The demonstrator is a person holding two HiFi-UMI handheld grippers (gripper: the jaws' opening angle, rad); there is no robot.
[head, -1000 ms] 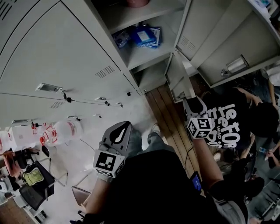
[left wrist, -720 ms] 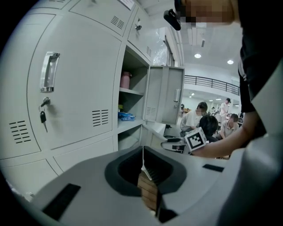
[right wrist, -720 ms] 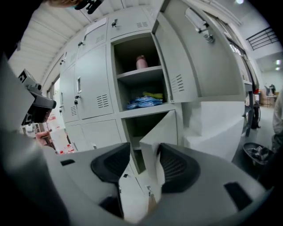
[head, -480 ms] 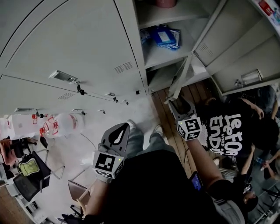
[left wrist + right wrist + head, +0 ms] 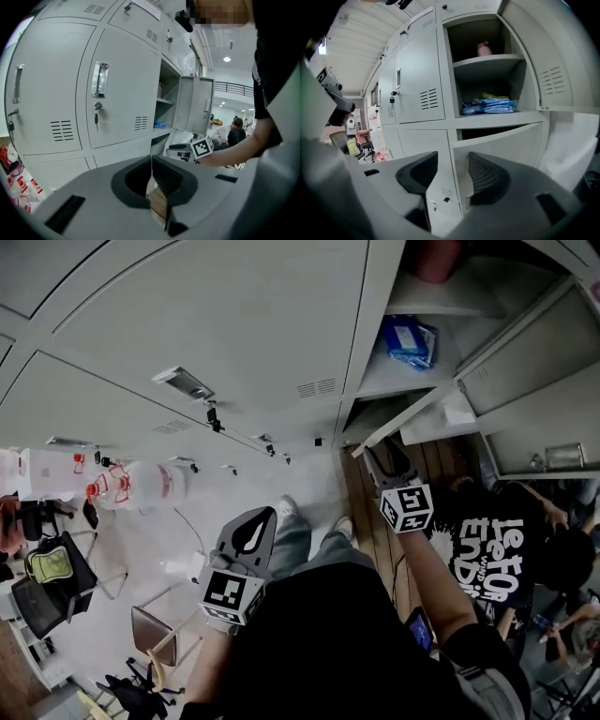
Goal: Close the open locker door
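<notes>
The grey locker bank has an upper compartment (image 5: 417, 306) standing open, its door (image 5: 539, 352) swung out to the right. Inside lie blue packets (image 5: 490, 105) on a shelf and a pink bottle (image 5: 483, 48) above. Below it, a lower door (image 5: 412, 413) is slightly ajar, with a dark slit along its top (image 5: 497, 132). My right gripper (image 5: 378, 454) is open, its tips right at that lower door's free edge (image 5: 457, 178). My left gripper (image 5: 261, 514) hangs shut and empty, back from the closed lockers (image 5: 117, 108).
Closed locker doors with handles and keys (image 5: 183, 382) fill the left. A plastic bag with red print (image 5: 131, 486) and a chair with a bag (image 5: 52, 568) stand at the left. People in black shirts (image 5: 497, 540) sit close on the right, on the wooden floor strip (image 5: 370, 521).
The view has swung so the lockers sit further right. My right gripper has moved in to the lower door's edge, and that door now stands at a narrower angle. The left gripper has barely moved.
</notes>
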